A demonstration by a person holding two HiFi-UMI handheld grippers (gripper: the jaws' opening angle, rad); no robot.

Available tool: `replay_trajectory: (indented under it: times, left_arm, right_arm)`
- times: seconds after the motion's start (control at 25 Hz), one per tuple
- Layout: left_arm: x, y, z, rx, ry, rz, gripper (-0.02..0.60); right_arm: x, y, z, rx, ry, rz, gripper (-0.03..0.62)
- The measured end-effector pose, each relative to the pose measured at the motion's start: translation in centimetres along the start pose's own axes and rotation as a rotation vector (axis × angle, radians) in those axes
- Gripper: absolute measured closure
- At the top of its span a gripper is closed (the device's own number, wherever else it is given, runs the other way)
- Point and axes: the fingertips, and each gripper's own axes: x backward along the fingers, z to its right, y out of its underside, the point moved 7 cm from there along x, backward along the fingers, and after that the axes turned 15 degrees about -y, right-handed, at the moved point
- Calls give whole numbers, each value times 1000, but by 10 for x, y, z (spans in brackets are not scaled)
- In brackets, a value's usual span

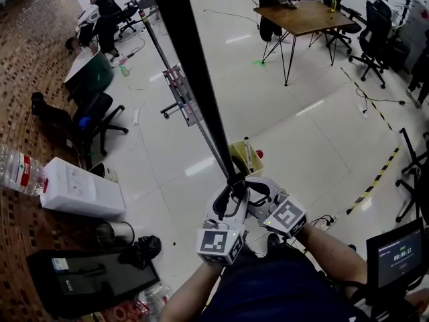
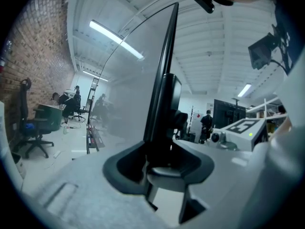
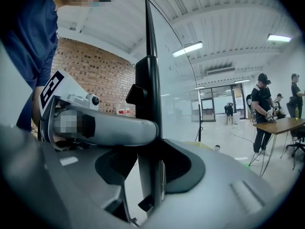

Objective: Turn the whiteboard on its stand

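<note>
The whiteboard shows edge-on in the head view, as a dark bar that runs from the top down to both grippers. Its stand upright rises behind it. My left gripper and right gripper meet on the board's lower edge from opposite sides. In the left gripper view the black frame stands between the jaws of the left gripper, with the pale board face to its left. The right gripper is shut on the same frame. The left gripper's body reaches in from the left.
On the floor lie a yellow bin, a white box, a water bottle, a metal cup and a black case. An office chair stands at left. At the far right are a wooden table with people and a small monitor.
</note>
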Motion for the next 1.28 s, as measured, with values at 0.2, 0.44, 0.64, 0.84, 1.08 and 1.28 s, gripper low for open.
replay_trajectory:
  times: [0.2,0.44,0.64,0.84,1.08,1.28]
  left_arm:
    - [20,9,17,-2,-45,-2,407]
    - [38,20,47,-7,-94,0,408]
    - [44,20,54,6,-101,-17,408]
    - [48,27,60,19,-68,-11,408]
    - [54,28,72,30,1,-9,410]
    - [62,39,96,82,102,-2,419]
  right_arm:
    - [14,10,-19,23,-11,16,428]
    - [42,16,-38,20,-51,17,430]
    - [48,14,-43,2,-58,5,430]
    - [57,19,-48,6,-51,9,430]
    - [76,16,-55,3,-10,13,427]
    - [105,18,-65,-15,31,7,424]
